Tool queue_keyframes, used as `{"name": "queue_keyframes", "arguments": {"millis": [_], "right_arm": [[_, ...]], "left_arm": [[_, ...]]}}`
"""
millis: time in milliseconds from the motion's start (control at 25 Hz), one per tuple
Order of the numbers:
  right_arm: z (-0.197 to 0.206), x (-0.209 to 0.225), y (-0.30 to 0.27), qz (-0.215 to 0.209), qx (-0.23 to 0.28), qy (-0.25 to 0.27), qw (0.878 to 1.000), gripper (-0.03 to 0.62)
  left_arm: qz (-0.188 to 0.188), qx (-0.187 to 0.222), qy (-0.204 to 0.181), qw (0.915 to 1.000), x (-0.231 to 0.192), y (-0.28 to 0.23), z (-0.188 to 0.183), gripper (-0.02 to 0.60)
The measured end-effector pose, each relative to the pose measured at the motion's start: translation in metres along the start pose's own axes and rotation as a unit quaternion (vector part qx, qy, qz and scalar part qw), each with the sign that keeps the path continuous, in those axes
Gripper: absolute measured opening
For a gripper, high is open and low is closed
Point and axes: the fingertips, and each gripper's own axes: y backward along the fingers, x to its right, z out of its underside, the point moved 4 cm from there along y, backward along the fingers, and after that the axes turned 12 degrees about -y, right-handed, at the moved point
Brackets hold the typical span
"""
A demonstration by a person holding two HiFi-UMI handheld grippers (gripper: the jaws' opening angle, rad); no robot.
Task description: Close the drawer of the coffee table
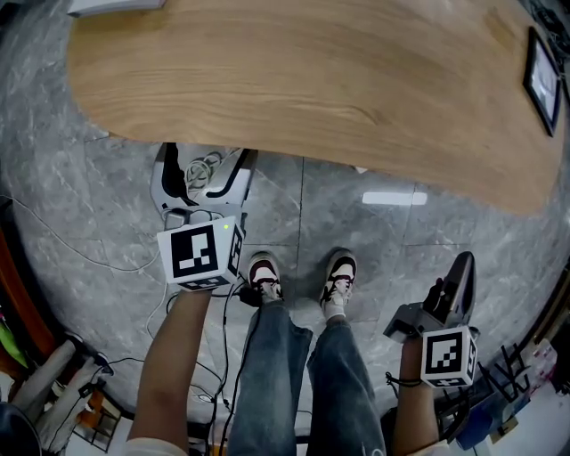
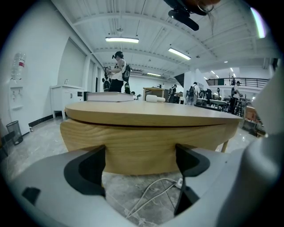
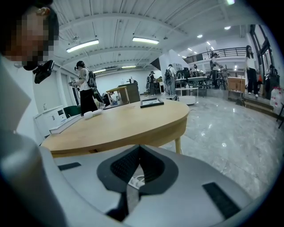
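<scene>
The oval wooden coffee table (image 1: 294, 80) fills the top of the head view. Its curved drawer front (image 2: 140, 148) sits under the tabletop (image 2: 146, 114), with a thin dark gap between them. My left gripper (image 1: 207, 162) is open, its jaws wide apart and pointing at the drawer front from close by; nothing is between them (image 2: 140, 157). I cannot tell whether the fingertips (image 2: 93, 155) touch the wood. My right gripper (image 1: 460, 272) hangs low at the right, away from the table, shut on nothing (image 3: 138, 153).
A white cable (image 2: 151, 195) lies on the grey stone floor below the left jaws. The person's shoes (image 1: 264, 276) stand between the grippers. A dark picture frame (image 1: 541, 80) and a book (image 1: 116, 5) lie on the table. Clutter and cables line the lower corners.
</scene>
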Motion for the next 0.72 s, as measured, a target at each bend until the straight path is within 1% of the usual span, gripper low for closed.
{"name": "queue_keyframes", "arguments": {"millis": [560, 720], "right_arm": [[0.000, 0.008, 0.001, 0.007, 0.003, -0.005, 1.000, 0.000], [-0.003, 0.011, 0.003, 0.010, 0.010, -0.007, 1.000, 0.000]], "left_arm": [[-0.003, 0.021, -0.003, 0.9998, -0.004, -0.022, -0.009, 0.499], [-0.001, 0.020, -0.001, 0.9998, -0.004, -0.027, -0.011, 0.499]]}}
